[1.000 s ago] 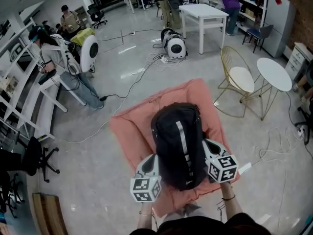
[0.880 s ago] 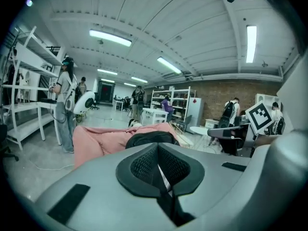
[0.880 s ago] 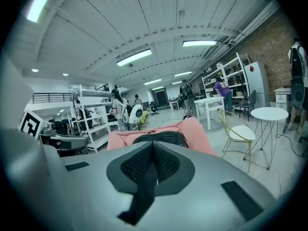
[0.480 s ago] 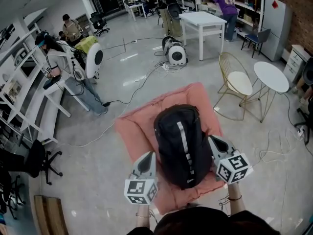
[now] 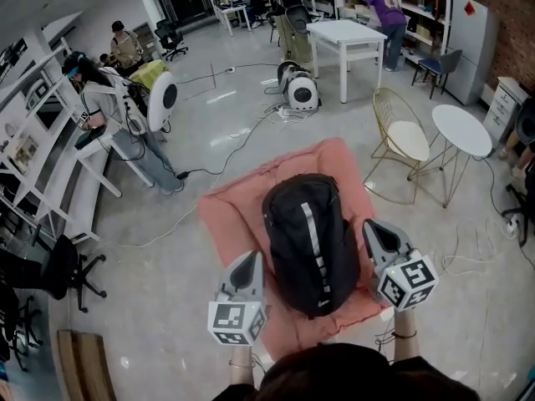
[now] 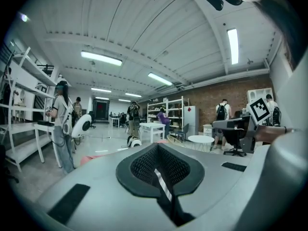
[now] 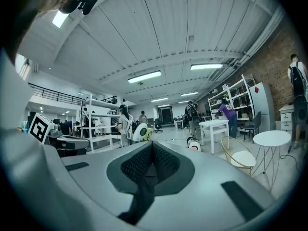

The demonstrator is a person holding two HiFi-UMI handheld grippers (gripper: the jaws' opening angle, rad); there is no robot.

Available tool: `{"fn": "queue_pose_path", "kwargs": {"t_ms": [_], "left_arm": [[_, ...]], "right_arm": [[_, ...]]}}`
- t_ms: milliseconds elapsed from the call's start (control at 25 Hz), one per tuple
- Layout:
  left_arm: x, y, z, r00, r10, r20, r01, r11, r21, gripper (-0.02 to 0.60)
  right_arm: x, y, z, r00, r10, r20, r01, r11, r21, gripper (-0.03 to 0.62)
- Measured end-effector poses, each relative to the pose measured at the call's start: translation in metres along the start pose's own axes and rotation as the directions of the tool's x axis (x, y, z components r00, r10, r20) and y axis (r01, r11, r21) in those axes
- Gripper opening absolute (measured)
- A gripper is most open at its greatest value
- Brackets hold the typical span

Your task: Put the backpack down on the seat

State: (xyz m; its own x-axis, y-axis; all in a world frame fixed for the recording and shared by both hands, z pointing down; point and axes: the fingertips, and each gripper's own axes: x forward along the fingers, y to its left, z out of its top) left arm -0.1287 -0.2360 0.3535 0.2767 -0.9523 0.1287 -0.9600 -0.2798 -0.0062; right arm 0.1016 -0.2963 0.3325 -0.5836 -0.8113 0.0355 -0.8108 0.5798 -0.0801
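Observation:
The black backpack (image 5: pixel 309 241) with a pale stripe down its middle rests upright over a pink cushioned seat (image 5: pixel 226 217) on the floor. My left gripper (image 5: pixel 249 259) stands just off the pack's left side and my right gripper (image 5: pixel 374 226) just off its right side. In the left gripper view the left gripper (image 6: pixel 156 147) is shut, and a black strap with a white stripe (image 6: pixel 163 189) comes out from between its pads. The right gripper (image 7: pixel 153 146) is shut too, with a black strap (image 7: pixel 142 191) hanging from its pads.
A gold wire chair (image 5: pixel 404 137) and a round white table (image 5: pixel 466 129) stand to the right of the seat. Cables (image 5: pixel 217 153) cross the floor behind it, near two round white machines (image 5: pixel 301 90). A white table (image 5: pixel 347 25) stands further back. A person (image 5: pixel 109 111) stands by the shelving (image 5: pixel 42 165) on the left.
Both grippers have drawn a little outward from the pack's sides, the right one more. The backpack stays over the pink seat.

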Motion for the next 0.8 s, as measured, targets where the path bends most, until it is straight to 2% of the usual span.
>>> {"fn": "queue_pose_path", "kwargs": {"t_ms": [800], "left_arm": [[-0.006, 0.002, 0.005, 0.999, 0.029, 0.021, -0.029, 1.0, 0.002, 0.014]], "right_arm": [[-0.01, -0.013, -0.007, 1.0, -0.021, 0.007, 0.021, 1.0, 0.018, 0.012]]}}
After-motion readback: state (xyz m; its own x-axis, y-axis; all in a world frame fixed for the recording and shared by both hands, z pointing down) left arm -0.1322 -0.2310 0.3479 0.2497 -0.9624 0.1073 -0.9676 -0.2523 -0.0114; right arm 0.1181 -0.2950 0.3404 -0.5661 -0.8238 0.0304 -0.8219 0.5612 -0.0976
